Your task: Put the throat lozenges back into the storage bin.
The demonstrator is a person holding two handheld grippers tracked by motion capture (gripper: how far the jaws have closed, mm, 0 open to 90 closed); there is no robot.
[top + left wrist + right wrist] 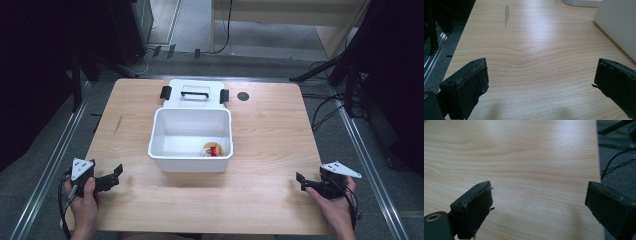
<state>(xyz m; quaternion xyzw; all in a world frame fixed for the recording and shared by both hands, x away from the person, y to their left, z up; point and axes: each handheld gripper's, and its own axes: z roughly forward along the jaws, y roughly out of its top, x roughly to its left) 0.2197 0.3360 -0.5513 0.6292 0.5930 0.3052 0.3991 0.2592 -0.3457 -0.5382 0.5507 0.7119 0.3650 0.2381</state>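
Both jaws spread, empty: left hand-held gripper (111,178) near tabletop (265,150) front-left corner, right hand-held gripper (306,184) front-right. Risk: small item (212,150) deep in white bin (162,150); jaw may hit wall, shove bin.

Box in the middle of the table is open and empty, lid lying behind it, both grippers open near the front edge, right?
Not empty. The high view shows a small red and tan item at the bottom of the box. The rest stands.
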